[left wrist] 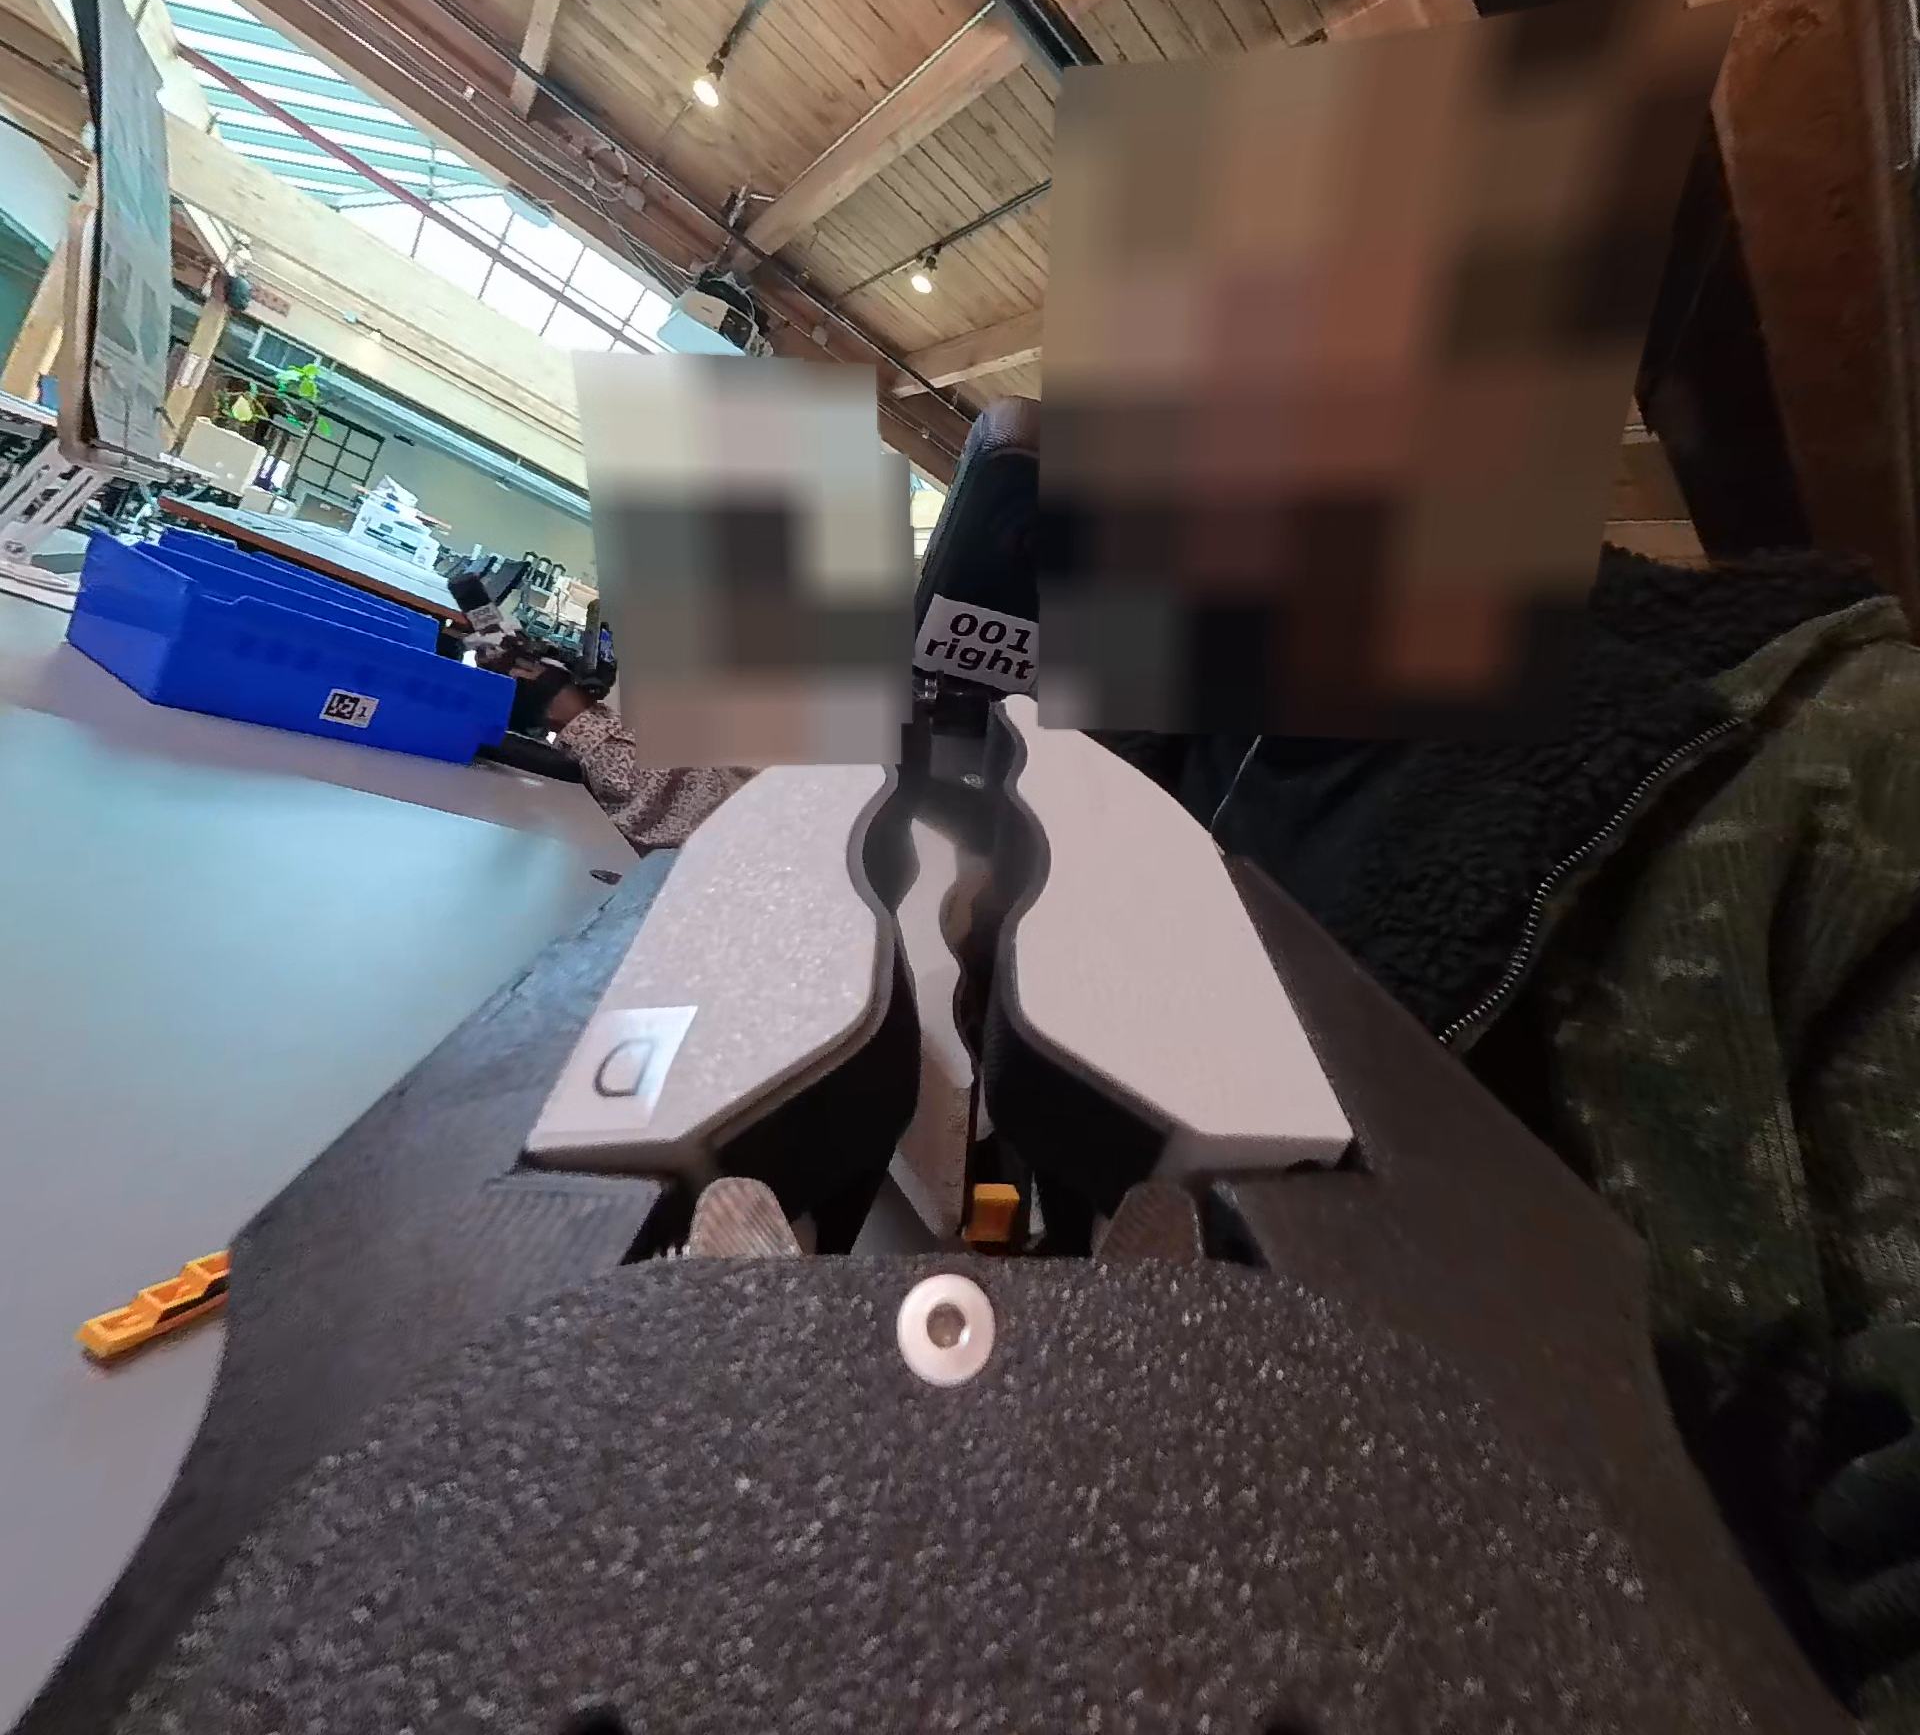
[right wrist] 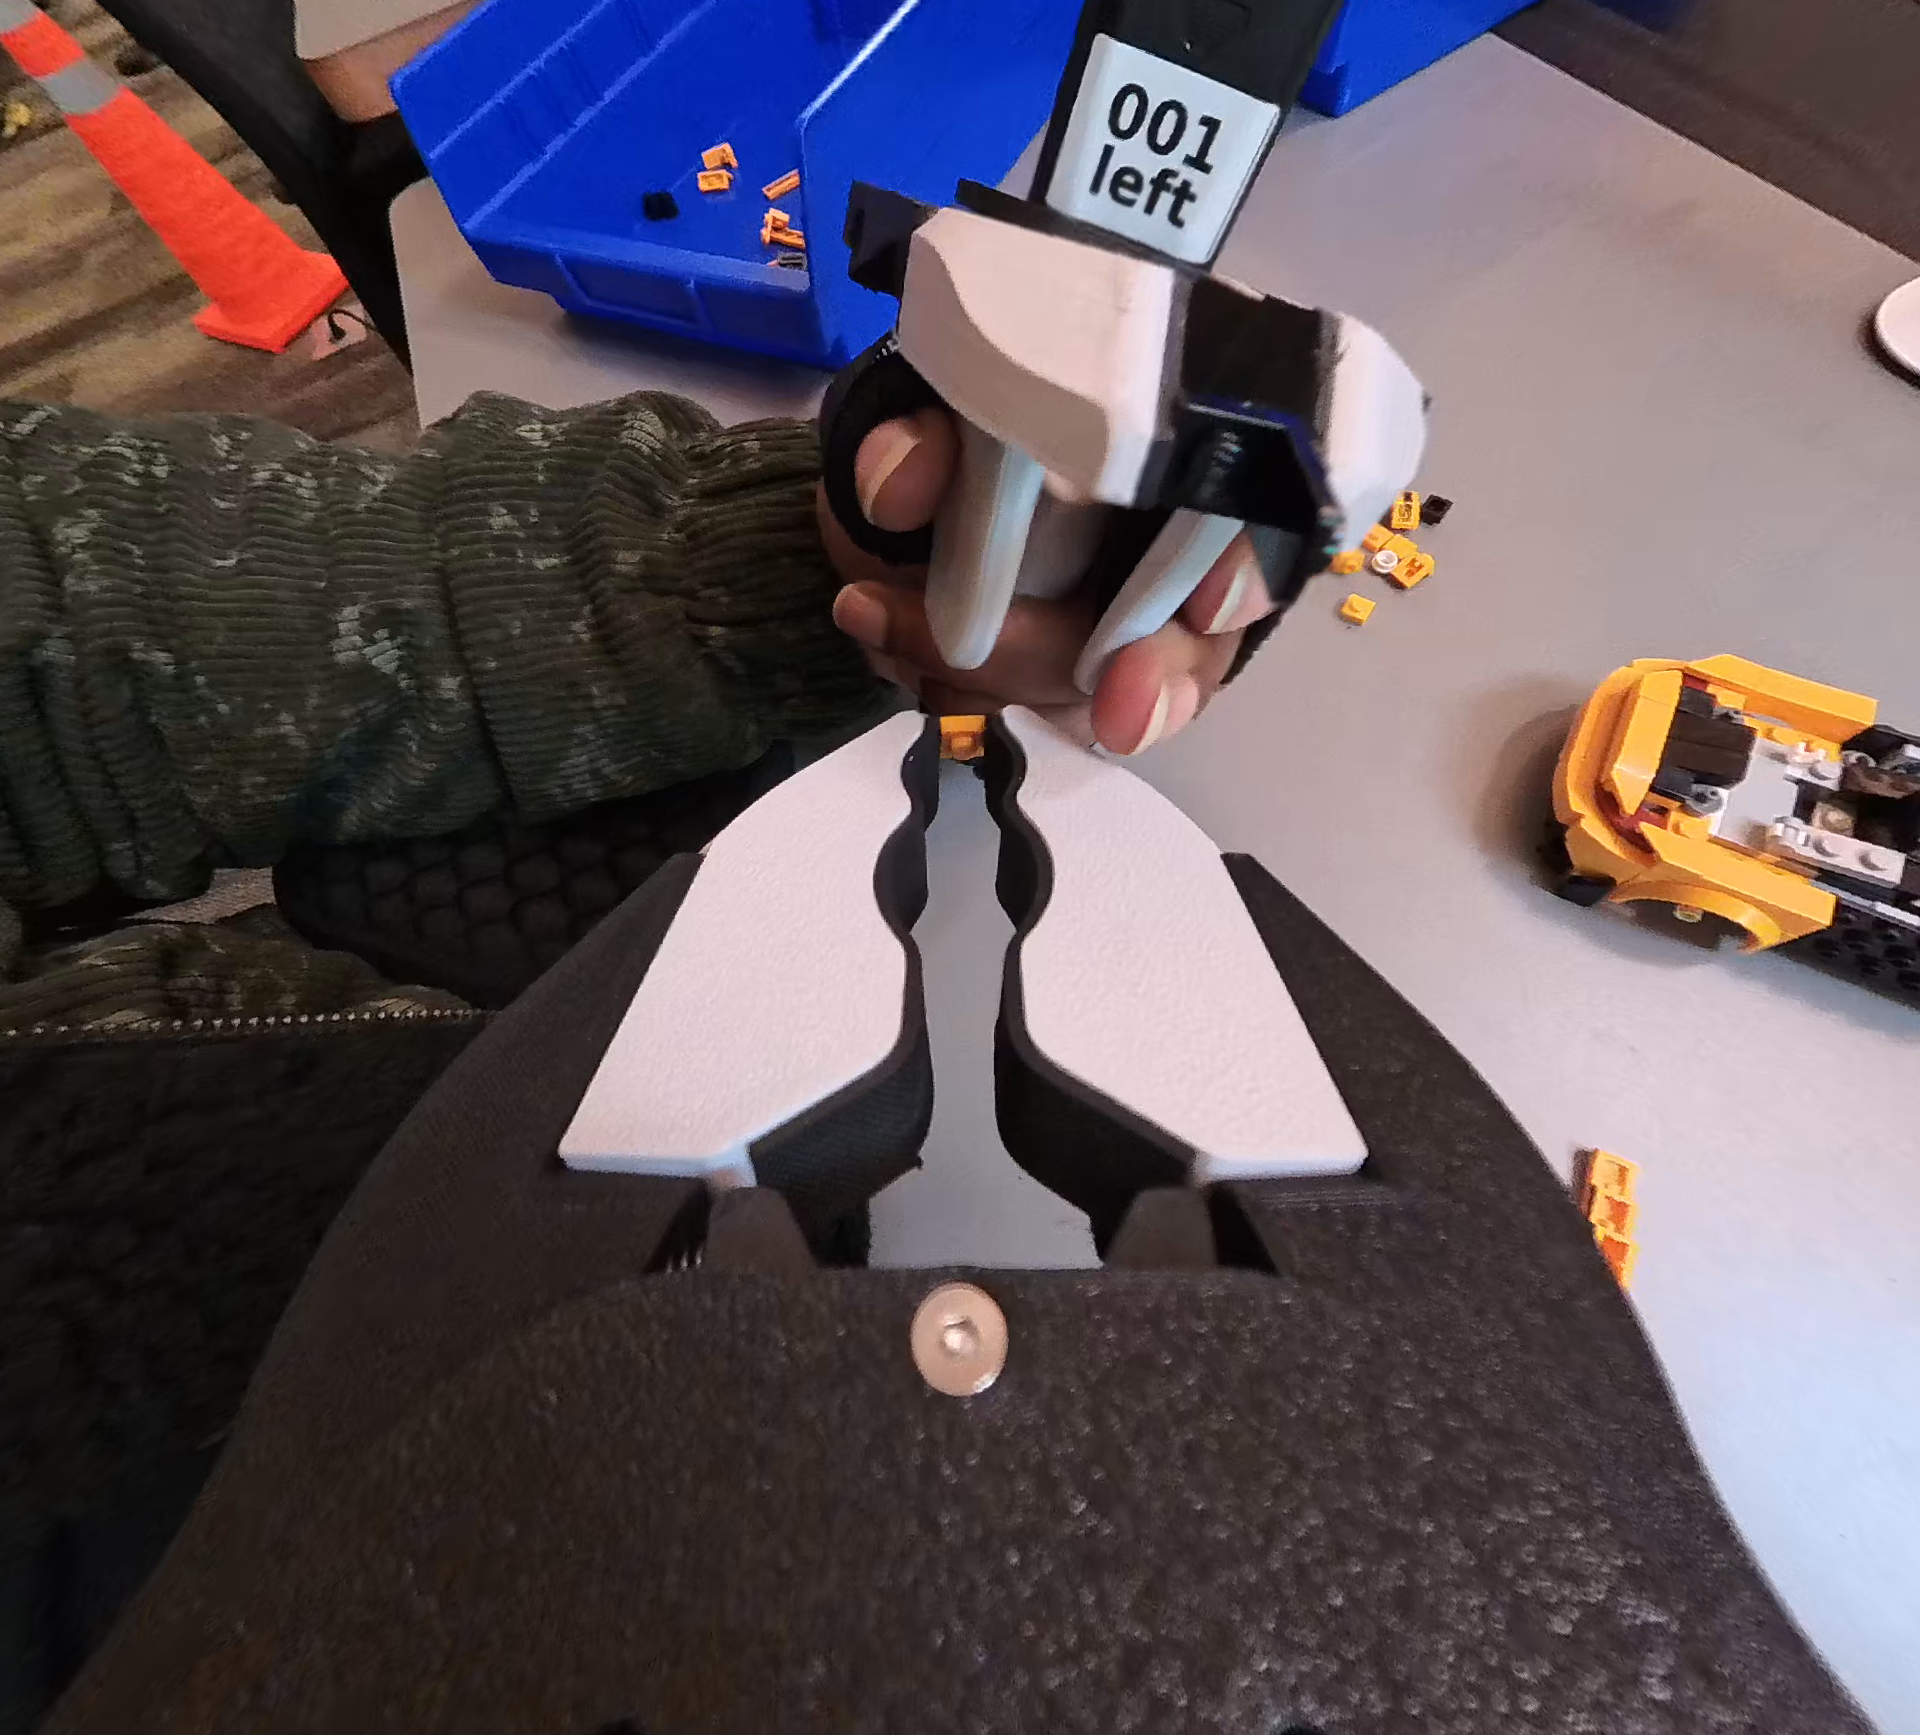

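Orange, small and studded, a brick (right wrist: pixel 961 738) sits pinched between the tips of the right gripper (right wrist: pixel 961 740), whose pads press its two sides. Just beyond it a hand (right wrist: pixel 1029 636) in a green ribbed sleeve (right wrist: pixel 395 636) carries the left gripper (left wrist: pixel 961 812). That gripper's jaws stand slightly parted at the tips; the dark body of the other tool shows through the gap, and whether the pads press anything I cannot tell.

Grey tabletop (right wrist: pixel 1455 355) lies bare to the right of the grippers, up to a half-built orange and black brick car (right wrist: pixel 1745 812) near the right edge. A cluster of loose orange pieces (right wrist: pixel 1387 558) lies between the hand and the car, and an orange strip (right wrist: pixel 1608 1212) rests by the right gripper's body.

Farther back, a blue bin (right wrist: pixel 644 127) holds a few orange and black bits in its front corner. The tabletop's left edge drops to carpet, where an orange cone (right wrist: pixel 197 199) stands.
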The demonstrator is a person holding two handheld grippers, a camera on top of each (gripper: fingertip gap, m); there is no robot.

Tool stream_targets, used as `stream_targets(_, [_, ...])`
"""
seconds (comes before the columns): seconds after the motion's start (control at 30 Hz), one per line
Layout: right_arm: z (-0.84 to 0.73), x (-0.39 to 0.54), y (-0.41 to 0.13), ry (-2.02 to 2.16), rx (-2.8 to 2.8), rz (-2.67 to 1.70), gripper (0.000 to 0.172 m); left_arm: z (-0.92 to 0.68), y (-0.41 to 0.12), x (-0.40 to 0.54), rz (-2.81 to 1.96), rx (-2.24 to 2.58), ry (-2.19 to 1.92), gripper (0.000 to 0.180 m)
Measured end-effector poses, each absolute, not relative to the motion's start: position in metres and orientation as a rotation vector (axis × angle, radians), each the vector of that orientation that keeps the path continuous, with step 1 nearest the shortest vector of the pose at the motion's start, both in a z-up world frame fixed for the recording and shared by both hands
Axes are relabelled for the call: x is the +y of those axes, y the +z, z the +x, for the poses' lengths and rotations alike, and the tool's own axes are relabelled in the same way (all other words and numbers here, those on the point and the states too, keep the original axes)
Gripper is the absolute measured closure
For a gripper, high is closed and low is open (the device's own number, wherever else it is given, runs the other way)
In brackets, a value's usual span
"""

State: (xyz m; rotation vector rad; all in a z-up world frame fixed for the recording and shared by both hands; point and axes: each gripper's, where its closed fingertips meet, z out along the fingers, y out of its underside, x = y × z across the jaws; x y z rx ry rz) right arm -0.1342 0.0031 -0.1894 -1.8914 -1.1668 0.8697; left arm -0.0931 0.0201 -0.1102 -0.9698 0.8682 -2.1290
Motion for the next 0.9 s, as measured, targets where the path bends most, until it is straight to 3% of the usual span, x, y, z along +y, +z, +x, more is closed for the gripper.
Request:
stream_targets(0.03, [-0.134, 0.003, -0.189, 0.869, -1.168, -1.89, 0.164, -0.093, -0.11, 0.018, -0.961, 0.88, -2.13, 0.168])
stream_targets(0.27, [-0.134, 0.002, -0.19, 0.866, -1.179, -1.871, 0.164, -0.092, -0.109, 0.018, -0.996, 0.916, -2.035, 0.169])
stream_targets(0.53, [-0.092, 0.081, -0.163, 0.813, -0.902, -1.795, 0.164, -0.117, -0.14, 0.109, -1.69, 0.655, -1.006, 0.169])
stream_targets(0.9, [-0.002, 0.122, -0.153, 0.671, -0.704, -1.791, 0.164, -0.242, -0.111, 0.083, -1.726, 0.573, -0.287, 0.169])
